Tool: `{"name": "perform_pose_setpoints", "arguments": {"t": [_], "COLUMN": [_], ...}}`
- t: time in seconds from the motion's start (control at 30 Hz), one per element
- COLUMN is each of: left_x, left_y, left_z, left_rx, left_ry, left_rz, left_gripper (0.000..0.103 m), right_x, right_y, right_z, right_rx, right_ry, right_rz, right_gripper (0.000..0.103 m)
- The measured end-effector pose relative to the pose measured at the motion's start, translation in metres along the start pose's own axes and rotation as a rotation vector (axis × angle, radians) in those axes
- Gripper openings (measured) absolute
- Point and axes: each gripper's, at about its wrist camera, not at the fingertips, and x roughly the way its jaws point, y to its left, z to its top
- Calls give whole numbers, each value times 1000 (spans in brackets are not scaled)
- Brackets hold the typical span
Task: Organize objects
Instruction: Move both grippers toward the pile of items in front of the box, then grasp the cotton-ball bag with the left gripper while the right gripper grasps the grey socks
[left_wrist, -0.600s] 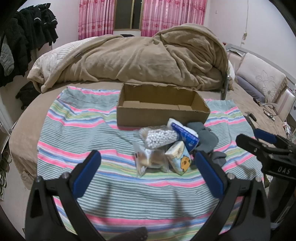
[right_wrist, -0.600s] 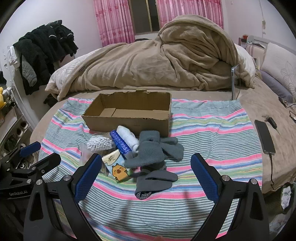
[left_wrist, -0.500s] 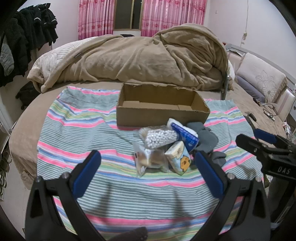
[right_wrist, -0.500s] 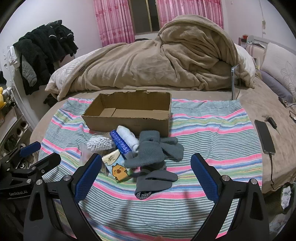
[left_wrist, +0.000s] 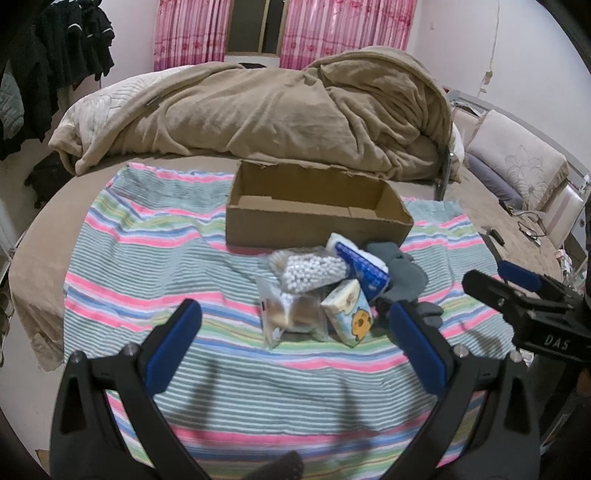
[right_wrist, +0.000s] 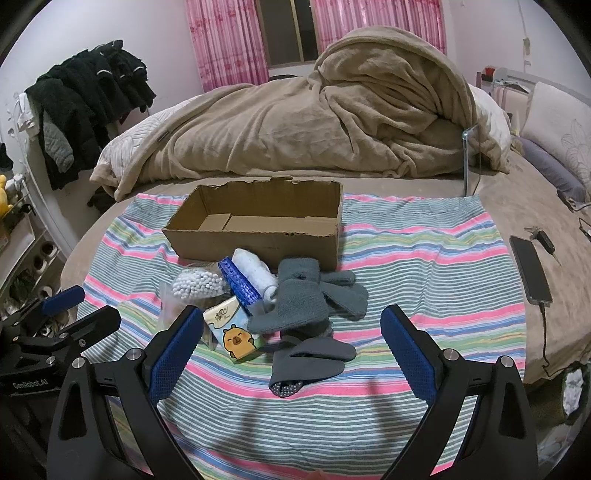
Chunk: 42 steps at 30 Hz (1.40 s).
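Note:
An open cardboard box (left_wrist: 314, 229) (right_wrist: 258, 236) stands on the striped cloth (left_wrist: 147, 258) (right_wrist: 424, 273). In front of it lies a small pile: a bag of white beads (left_wrist: 310, 273) (right_wrist: 197, 286), a clear snack bag (left_wrist: 291, 317), a tissue pack with a cartoon animal (left_wrist: 351, 317) (right_wrist: 236, 332), a blue-and-white packet (left_wrist: 364, 264) (right_wrist: 240, 280), grey gloves (right_wrist: 314, 295) (left_wrist: 402, 273) and a grey sock (right_wrist: 306, 362). My left gripper (left_wrist: 295, 332) hangs open just short of the pile, holding nothing. My right gripper (right_wrist: 291, 336) is open too, above the sock and gloves.
A bunched tan blanket (left_wrist: 258, 110) (right_wrist: 314, 122) fills the bed behind the box. A phone on a cable (right_wrist: 530, 269) lies at the right. Dark clothes (right_wrist: 81, 103) hang at the left. Pillows (left_wrist: 513, 162) sit at the far right.

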Motion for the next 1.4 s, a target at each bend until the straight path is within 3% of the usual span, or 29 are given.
{"name": "perform_pose_setpoints", "arguments": {"t": [0.37,0.73,1.4], "left_x": [1,3,3], "left_y": [9,0,1], "left_z": [1,-2,1], "left_rx": [-27,22,15], "left_ry": [4,9,-3], "left_rz": [-10,4,-26], "left_gripper": [103,103,103], "right_x": [0,3,7], "right_y": [0,1,-3], "right_z": [1,1,7], "right_rx": [1,-3,-5], "right_ry": [0,4,8], "right_rz": [0,6,-1], "right_gripper": [98,98,98]}}
